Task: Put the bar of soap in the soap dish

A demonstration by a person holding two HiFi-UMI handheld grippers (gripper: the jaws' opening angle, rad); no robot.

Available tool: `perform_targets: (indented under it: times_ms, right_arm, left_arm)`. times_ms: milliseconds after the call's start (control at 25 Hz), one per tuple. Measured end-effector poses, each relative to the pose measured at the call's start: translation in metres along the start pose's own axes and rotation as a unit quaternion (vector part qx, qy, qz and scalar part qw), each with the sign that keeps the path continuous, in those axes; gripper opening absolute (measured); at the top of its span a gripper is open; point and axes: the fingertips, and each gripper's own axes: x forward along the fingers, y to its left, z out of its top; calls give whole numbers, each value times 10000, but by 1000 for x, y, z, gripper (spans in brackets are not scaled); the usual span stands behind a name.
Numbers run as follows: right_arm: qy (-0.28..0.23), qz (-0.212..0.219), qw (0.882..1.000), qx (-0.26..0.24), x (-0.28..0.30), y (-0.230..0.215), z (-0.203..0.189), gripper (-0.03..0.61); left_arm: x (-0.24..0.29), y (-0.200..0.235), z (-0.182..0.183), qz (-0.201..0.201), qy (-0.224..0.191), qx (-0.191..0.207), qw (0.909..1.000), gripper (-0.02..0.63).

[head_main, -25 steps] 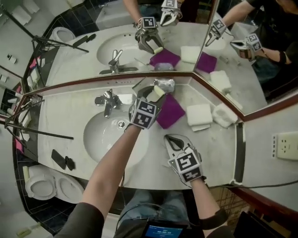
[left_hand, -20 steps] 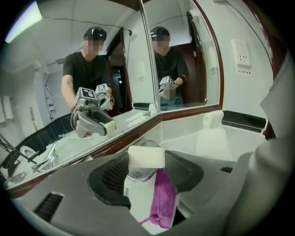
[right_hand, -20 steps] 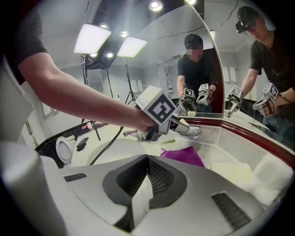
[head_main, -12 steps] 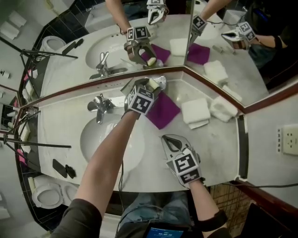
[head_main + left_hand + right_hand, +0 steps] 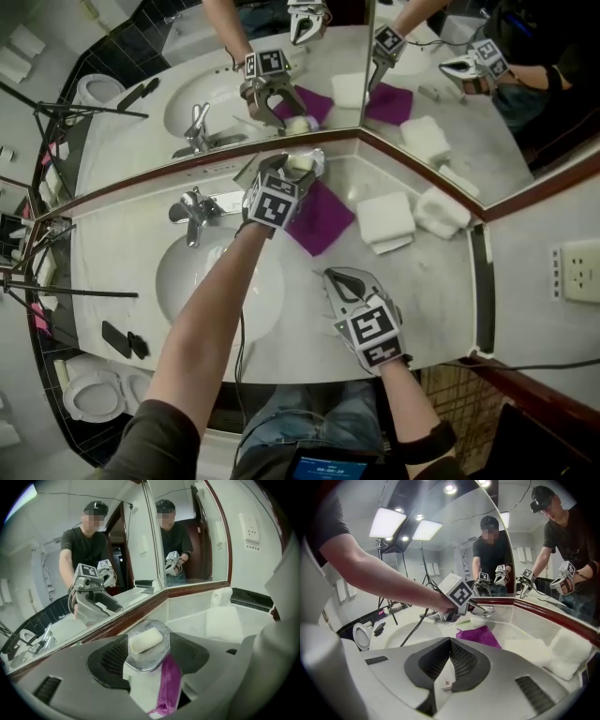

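The pale bar of soap [image 5: 146, 641] lies in the silver soap dish [image 5: 140, 665] at the back of the counter, under the mirror corner. My left gripper [image 5: 149, 653] reaches around the dish. Its jaws have just been opening and stand apart on either side of the soap, and the pads are off it. In the head view the soap [image 5: 298, 162] and dish [image 5: 316, 166] show just past the left gripper [image 5: 291, 171]. My right gripper [image 5: 337, 277] rests shut and empty near the counter's front; in its own view the right gripper [image 5: 450, 642] holds nothing.
A purple cloth [image 5: 319, 217] lies beside the dish, with folded white towels [image 5: 384, 220] to its right. The faucet [image 5: 192, 211] and sink basin [image 5: 216, 281] are to the left. Angled mirrors rise behind the counter. A wall socket [image 5: 574, 272] is at far right.
The left gripper moved toward the mirror and down with the soap. The soap now lies in the dish, and the jaws stand wider around it. The right gripper stayed where it was.
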Motion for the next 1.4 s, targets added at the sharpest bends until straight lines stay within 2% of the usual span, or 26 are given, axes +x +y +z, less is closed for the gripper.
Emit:
perform_targets:
  times_ms: [120, 360, 440, 520, 720, 1120, 1400]
  right_arm:
    - [19, -39, 10000, -7, -3, 0, 1, 17]
    - [79, -162, 9998, -27, -18, -6, 5, 18]
    - [101, -224, 9997, -56, -26, -10, 9, 17]
    - [124, -290, 9994, -114, -34, -13, 14, 18]
    - [201, -488, 9984, -213, -53, -30, 15, 17]
    - [239, -598, 9978, -185, -78, -41, 27, 18]
    - [252, -733, 9967, -232, -98, -50, 29, 18]
  left_arm:
    - [-12, -4, 6, 36, -104, 26, 9999, 282]
    - [-55, -18, 16, 78, -300, -221, 9993, 273]
    - [-79, -25, 21, 116, -430, -289, 9986, 205]
    - [-107, -30, 28, 201, -591, -421, 9972, 89]
    - [-178, -47, 32, 351, -836, -611, 9940, 2]
    - [-301, -50, 29, 884, -1319, -940, 9828, 1]
    - [-373, -43, 8, 1311, -1491, -1240, 9722, 1]
